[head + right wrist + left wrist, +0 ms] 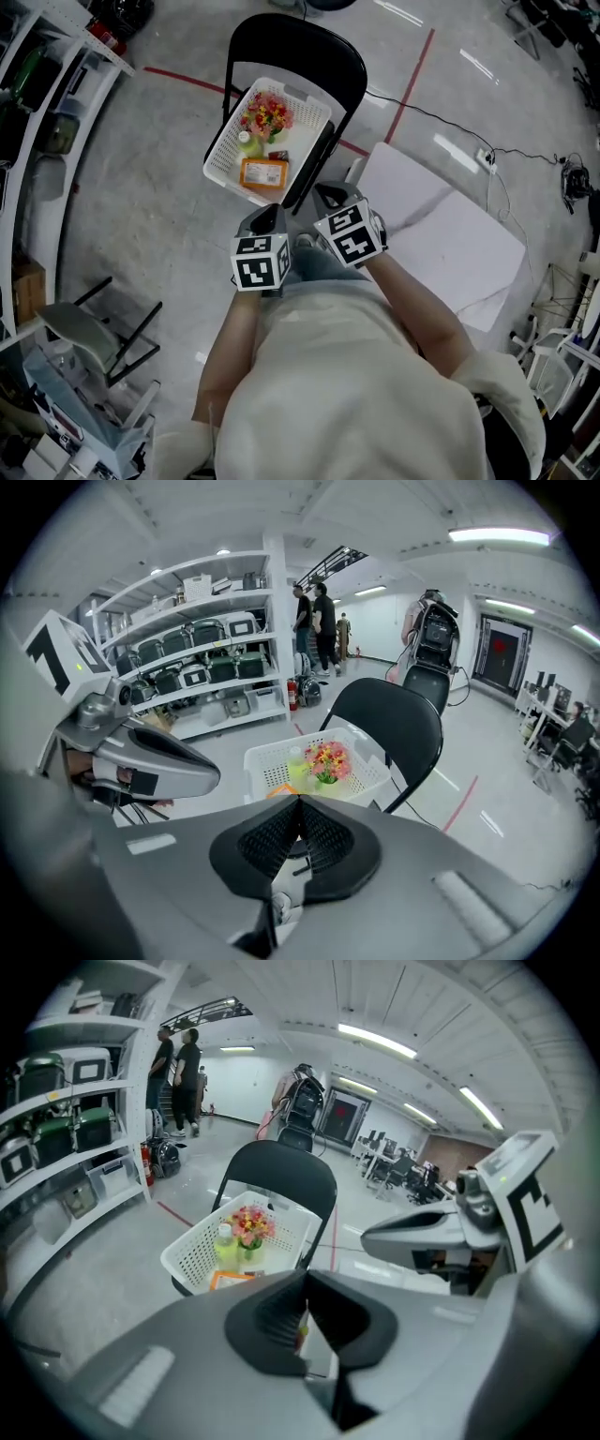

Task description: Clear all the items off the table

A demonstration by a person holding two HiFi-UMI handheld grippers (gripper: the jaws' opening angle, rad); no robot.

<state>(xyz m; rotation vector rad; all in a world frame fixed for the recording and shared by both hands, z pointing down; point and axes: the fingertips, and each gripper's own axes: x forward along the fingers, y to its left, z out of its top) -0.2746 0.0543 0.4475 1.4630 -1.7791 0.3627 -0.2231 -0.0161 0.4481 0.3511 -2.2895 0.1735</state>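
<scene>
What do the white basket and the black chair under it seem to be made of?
Basket: white moulded plastic, matte, judging by the regular grid of small holes in its walls. Chair: smooth black back with a faint sheen, on thin black tubing, probably painted metal; hard plastic for the back can't be ruled out.

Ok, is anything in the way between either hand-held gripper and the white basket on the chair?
Nothing visible. The white basket sits on the chair seat just ahead of the left hand-held gripper and right hand-held gripper; the chair's back is on the far side. Both are shut and empty.
</scene>
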